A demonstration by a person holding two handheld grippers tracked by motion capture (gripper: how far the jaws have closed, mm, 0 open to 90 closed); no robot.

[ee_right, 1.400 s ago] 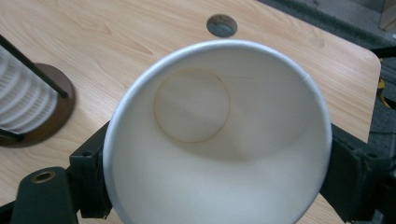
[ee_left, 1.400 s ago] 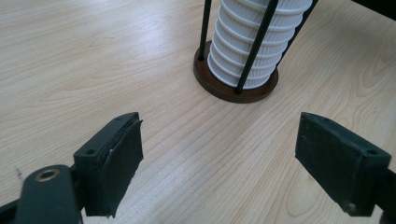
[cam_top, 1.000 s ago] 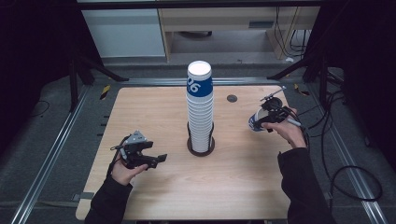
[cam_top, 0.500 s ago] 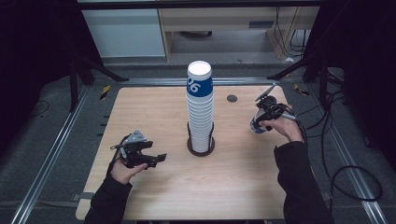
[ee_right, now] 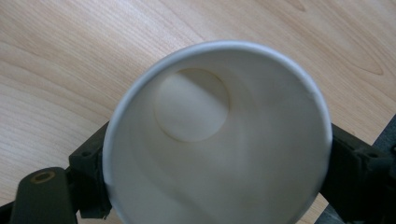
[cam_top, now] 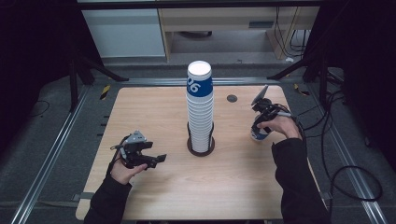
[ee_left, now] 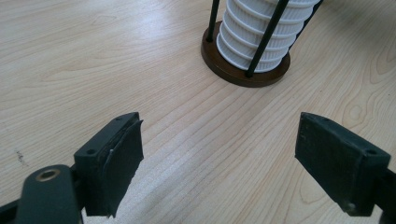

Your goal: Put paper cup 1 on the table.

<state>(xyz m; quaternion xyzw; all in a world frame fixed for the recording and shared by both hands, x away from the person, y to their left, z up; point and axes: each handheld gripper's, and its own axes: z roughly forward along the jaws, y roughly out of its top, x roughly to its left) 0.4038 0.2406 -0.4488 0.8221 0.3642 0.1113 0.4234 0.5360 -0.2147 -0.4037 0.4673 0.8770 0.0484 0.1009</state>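
Both tongs sit low over the pale wooden table [cam_top: 154, 112]. At about three o'clock on the tabletop in the high view, the right gripper [cam_top: 262, 122] is clamped on a single white paper cup with a blue band [cam_top: 258, 134], its jaws having just eased slightly wider while the cup stays between them. At about eight o'clock, the left gripper [cam_top: 159, 159] has its jaws wide apart with nothing between them.

From above, the largest thing on the table is the tall stack of white ribbed paper cups, its top cup banded blue [cam_top: 200, 109], standing upright at the table's centre in a dark round base with thin black rods [cam_top: 201, 148]. The left gripper view shows that base [ee_left: 243, 74] at one o'clock, well clear of the open pads [ee_left: 120, 154].

Looking straight into the held cup [ee_right: 219, 140], the right gripper view reveals its bare white inside and round bottom.
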